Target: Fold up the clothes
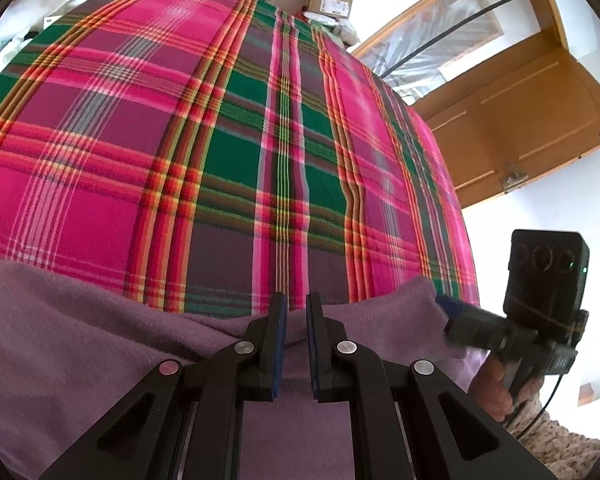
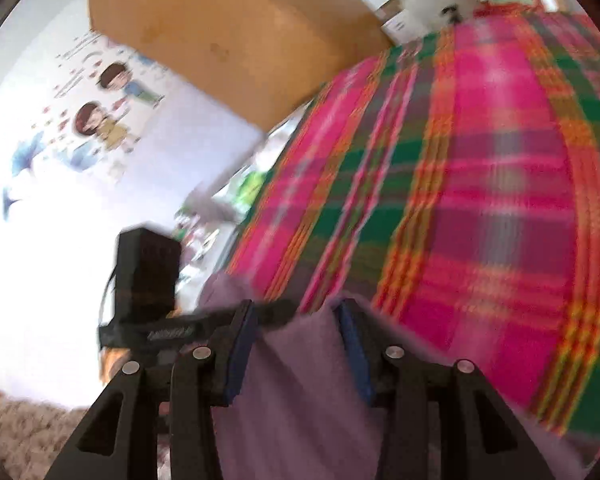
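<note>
At the near edge of the plaid bedspread (image 1: 228, 128) lies the purple garment (image 1: 60, 340), a soft fleecy cloth bunched along that edge and not yet in any tidy shape that I can see. Toward the left of the plaid, the cloth spreads in one broad, loose sheet. Further along, over the middle of the near edge, the left gripper (image 1: 297, 336) has its blue-padded fingers drawn close together with only a narrow gap, and a ridge of purple cloth rises into that gap; I judge it is pinching the cloth, though the grip itself is partly hidden. To the right, just off the plaid's near right corner, the right gripper (image 1: 446, 312) has a corner of the garment at its tips. Its own view is blurred, yet there its fingers stand well apart with the purple cloth (image 2: 300, 380) running up between them, so whether they clamp it I cannot tell.

As for progress, no neat folded stack shows anywhere on the plaid. The garment looks mid-handling: either being spread flat or carried over into a fold.
</note>
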`<action>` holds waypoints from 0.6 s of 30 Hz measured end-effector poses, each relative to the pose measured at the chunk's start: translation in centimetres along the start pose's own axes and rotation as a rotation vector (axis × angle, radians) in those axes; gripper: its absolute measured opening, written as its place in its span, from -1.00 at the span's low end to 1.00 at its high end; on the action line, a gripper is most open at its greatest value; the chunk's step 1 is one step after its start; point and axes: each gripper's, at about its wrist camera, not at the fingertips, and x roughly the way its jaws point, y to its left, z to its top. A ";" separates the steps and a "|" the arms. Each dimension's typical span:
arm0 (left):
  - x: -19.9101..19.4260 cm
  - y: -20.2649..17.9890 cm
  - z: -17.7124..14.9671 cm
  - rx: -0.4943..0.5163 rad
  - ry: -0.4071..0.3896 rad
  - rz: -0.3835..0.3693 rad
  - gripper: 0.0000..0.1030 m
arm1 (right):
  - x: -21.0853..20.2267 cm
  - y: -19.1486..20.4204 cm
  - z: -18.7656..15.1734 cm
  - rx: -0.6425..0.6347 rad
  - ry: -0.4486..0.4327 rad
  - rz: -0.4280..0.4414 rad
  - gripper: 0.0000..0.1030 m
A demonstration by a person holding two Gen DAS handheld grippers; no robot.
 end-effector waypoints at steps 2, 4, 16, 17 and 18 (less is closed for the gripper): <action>0.0 -0.2 0.0 0.002 -0.004 -0.002 -0.81 | 0.0 -0.5 0.6 0.011 -0.014 -0.026 -0.14; -0.1 -0.6 0.1 0.013 -0.006 -0.009 -0.81 | -0.1 -0.9 1.1 0.017 -0.015 -0.063 -0.14; 0.5 -5.0 0.8 0.173 0.002 -0.084 -0.47 | -9.2 -0.6 -2.5 -0.167 -0.097 -0.337 -0.17; 1.0 -5.2 0.9 0.181 0.015 -0.082 -0.45 | -9.8 -0.5 -2.9 -0.194 -0.093 -0.364 -0.21; 1.5 -5.3 1.0 0.190 0.027 -0.080 -0.45 | -10.2 -0.6 -3.2 -0.214 -0.080 -0.389 -0.30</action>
